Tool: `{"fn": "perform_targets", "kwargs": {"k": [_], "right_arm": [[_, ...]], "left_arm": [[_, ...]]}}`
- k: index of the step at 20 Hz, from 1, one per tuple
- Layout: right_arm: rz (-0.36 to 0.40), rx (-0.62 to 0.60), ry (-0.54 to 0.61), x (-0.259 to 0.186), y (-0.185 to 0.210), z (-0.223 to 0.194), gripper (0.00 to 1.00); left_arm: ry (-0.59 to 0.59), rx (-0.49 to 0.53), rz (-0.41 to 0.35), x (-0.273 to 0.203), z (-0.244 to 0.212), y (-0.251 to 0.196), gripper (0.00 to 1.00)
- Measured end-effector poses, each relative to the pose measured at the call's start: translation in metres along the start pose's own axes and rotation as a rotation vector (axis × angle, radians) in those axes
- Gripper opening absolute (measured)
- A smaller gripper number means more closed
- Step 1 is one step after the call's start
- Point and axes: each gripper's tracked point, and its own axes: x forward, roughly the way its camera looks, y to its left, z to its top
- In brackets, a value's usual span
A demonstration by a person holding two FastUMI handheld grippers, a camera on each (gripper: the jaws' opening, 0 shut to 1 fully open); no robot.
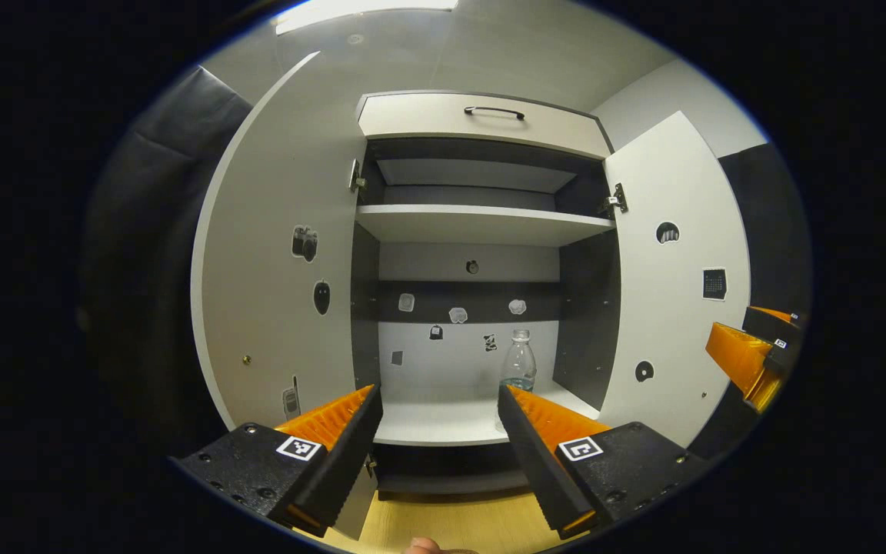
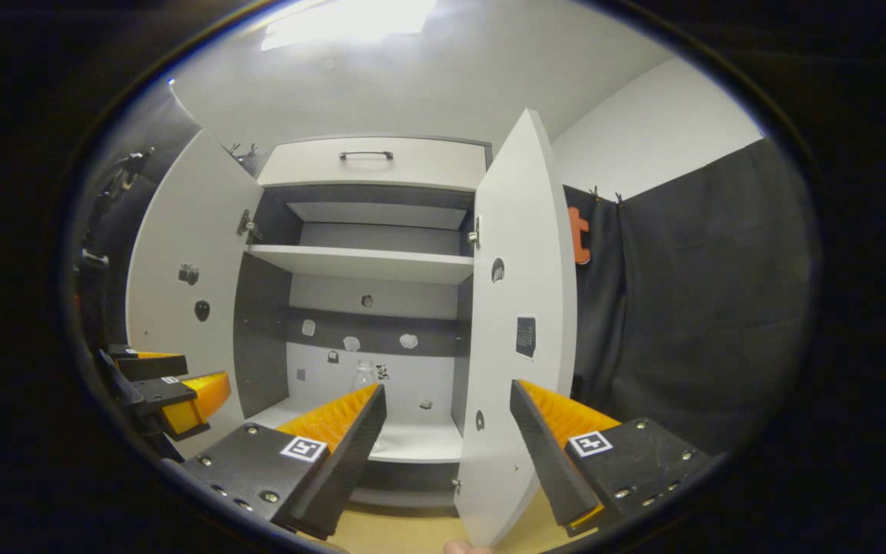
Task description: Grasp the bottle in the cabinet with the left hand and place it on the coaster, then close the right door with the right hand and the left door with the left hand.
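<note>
1. Clear plastic bottle (image 1: 519, 360) with a pale cap, standing upright on the bottom shelf (image 1: 443, 422) of the cabinet (image 1: 481, 123), toward the right side, just right of the middle of the left gripper view.
2. See-through all the way; maybe a little water at the bottom, hard to tell from this far.
3. Same bottle (image 2: 366, 373) small and faint in the right gripper view, near the middle, half hidden behind a finger.
4. Left gripper (image 1: 437, 419) at the bottom of the left gripper view, jaws spread wide, nothing between them, not touching the bottle.
5. Right gripper (image 2: 448, 419) at the bottom of the right gripper view, jaws also spread wide and holding nothing.
6. Edge of the right door (image 2: 520, 308) standing between the right gripper's two fingers, apart from both.
7. Both doors swung open: left door (image 1: 281, 261) at the left of the left gripper view, right door (image 1: 674, 285) at its right.
8. Small dark stickers on the doors and on the back wall of the cabinet.
9. Drawer with a dark handle (image 1: 494, 112) at the top, middle shelf (image 1: 481, 225) bare below it.
10. Right gripper (image 1: 754, 355) also at the far right edge of the left gripper view; left gripper (image 2: 162, 385) at the lower left of the right gripper view.
</note>
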Motion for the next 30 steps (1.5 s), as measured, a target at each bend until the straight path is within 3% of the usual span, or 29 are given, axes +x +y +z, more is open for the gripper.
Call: {"fn": "perform_targets", "kwargs": {"k": [1,4,5,12,30], "right_arm": [[-0.005,-0.002,0.001,0.001,0.0,0.0,0.99],[-0.012,-0.008,0.015,0.001,-0.001,-0.003,0.99],[-0.015,-0.01,0.021,0.0,-0.001,-0.003,0.94],[-0.061,-0.025,0.002,-0.01,-0.014,0.002,0.98],[-0.216,-0.088,0.017,-0.019,-0.055,0.0,0.99]], "left_arm": [[-0.002,0.001,0.0,0.001,0.0,0.001,0.96],[0.0,-0.012,-0.009,0.005,-0.006,0.001,0.96],[0.005,-0.019,-0.014,0.008,-0.009,0.0,0.96],[0.033,0.011,-0.045,0.042,-0.026,-0.015,0.96],[0.073,0.039,-0.16,0.216,-0.066,-0.111,0.97]]}}
